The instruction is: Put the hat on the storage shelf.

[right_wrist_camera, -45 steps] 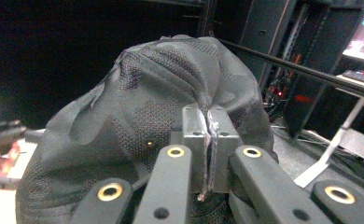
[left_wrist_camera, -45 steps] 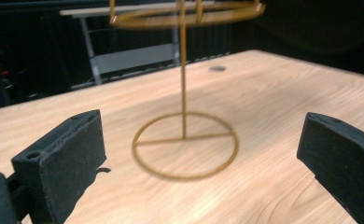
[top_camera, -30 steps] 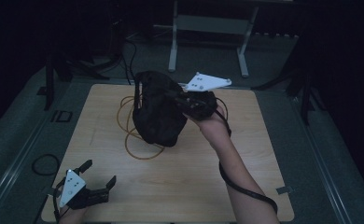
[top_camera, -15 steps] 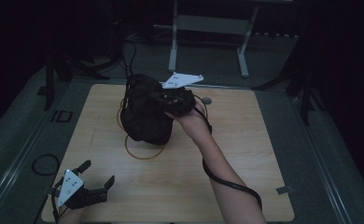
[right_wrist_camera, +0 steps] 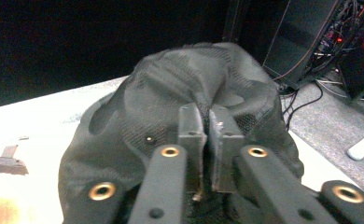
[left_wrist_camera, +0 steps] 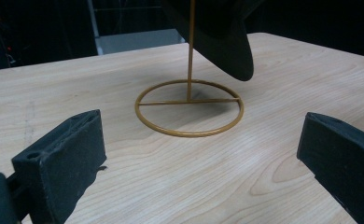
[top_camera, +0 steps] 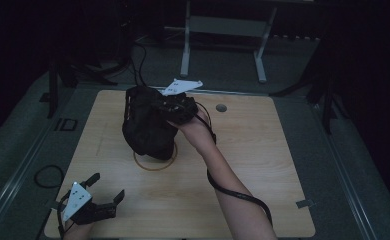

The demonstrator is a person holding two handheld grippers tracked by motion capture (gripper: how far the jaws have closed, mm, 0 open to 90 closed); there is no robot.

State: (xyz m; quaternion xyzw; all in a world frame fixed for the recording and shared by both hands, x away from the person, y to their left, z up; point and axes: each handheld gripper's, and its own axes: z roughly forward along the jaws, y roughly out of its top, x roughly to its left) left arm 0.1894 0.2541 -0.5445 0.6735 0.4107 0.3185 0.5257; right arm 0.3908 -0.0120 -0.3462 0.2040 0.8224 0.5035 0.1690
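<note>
In the high view, a light wooden table (top_camera: 263, 165) fills the middle of the frame on a dark floor. The right gripper (top_camera: 175, 107) sits just above the centre, reached by a forearm that comes up from the bottom edge with a black cable along it. Its jaws are buried in a black cap (top_camera: 145, 125), which hangs over the table left of centre. Below the cap, a gold wire stand (top_camera: 155, 160) shows its round base ring on the tabletop, partly hidden by the fabric. The left gripper (top_camera: 105, 190) lies at the lower left of the frame, near the table's front corner, with its jaws spread wide and nothing between them.

In the left gripper view, the two black jaws rise from the lower left and lower right corners, far apart, over bare wood. The stand (left_wrist_camera: 189, 107) is in the centre: a ring with a crossbar and a thin upright rod going to the top edge. The cap (left_wrist_camera: 227, 42) hangs at the top centre, its brim pointing down beside the rod, clear of the table.

In the right gripper view, the jaws stand at the lower centre, pressed nearly together and pinching a fold of the cap (right_wrist_camera: 171, 102), whose mesh crown bulges above them.
</note>
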